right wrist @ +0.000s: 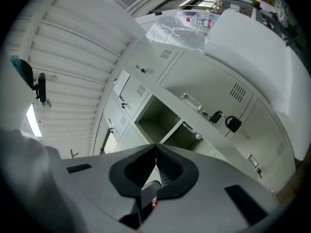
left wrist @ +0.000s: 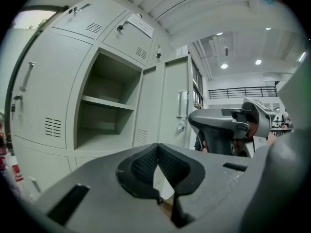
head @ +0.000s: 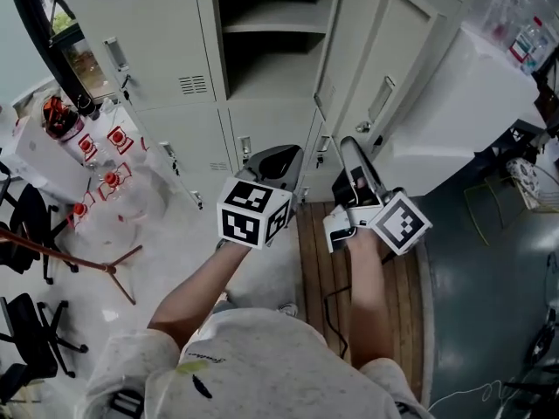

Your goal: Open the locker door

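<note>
The grey locker bank fills the far side. One compartment (head: 271,33) stands open with a shelf inside, and its door (head: 384,77) is swung out to the right, keys hanging at its lock (head: 362,127). My left gripper (head: 281,154) and right gripper (head: 348,142) hover side by side below the open compartment, touching nothing. Both are shut and hold nothing. In the left gripper view the jaws meet at the left gripper's (left wrist: 158,148) tip, with the open compartment (left wrist: 107,110) ahead and the right gripper (left wrist: 228,125) alongside. The right gripper view shows the right gripper (right wrist: 155,147) below the door (right wrist: 218,96).
A white table (head: 39,160) with red-labelled items stands at the left, near black chairs (head: 31,216) and a wooden stand (head: 109,269). A wooden floor strip (head: 319,260) lies underfoot. A white box (head: 476,94) sits right of the door, with plastic bottles (head: 528,42) on it.
</note>
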`<state>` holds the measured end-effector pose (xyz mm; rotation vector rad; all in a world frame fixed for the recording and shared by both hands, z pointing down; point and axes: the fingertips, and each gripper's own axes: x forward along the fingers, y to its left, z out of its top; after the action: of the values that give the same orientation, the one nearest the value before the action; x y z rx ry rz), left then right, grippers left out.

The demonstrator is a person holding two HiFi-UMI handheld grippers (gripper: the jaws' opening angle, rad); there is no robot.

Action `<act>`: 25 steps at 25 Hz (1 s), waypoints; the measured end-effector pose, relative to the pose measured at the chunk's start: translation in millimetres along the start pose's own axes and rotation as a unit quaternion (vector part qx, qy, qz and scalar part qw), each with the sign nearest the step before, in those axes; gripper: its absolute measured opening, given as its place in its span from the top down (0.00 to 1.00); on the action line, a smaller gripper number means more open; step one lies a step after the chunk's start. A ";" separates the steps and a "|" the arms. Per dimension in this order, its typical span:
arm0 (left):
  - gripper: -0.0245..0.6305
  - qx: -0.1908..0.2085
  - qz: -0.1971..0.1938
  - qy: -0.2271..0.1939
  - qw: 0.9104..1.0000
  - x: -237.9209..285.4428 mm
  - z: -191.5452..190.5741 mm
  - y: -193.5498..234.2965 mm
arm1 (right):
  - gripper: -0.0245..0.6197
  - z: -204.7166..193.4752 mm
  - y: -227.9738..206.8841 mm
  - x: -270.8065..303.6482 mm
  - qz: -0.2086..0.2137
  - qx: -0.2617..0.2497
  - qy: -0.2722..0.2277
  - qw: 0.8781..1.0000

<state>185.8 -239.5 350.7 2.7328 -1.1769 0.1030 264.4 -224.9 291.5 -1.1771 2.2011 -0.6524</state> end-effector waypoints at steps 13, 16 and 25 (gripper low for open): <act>0.95 -0.013 0.074 -0.007 0.997 -70.8 4.3 101.6 | 0.95 -81.4 49.7 64.1 -0.017 -0.116 0.070 0.991; 0.95 -0.014 0.079 -0.009 0.997 -83.6 5.8 118.8 | 0.96 -95.8 60.2 76.2 -0.024 -0.150 0.080 0.985; 0.95 -0.004 0.090 -0.016 0.996 -110.1 11.7 156.5 | 0.96 -133.7 79.0 102.8 -0.055 -0.271 0.105 0.955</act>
<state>-3.6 -268.7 344.4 2.6247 -1.4277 0.0763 81.6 -252.5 313.4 -1.5677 2.6050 -0.2177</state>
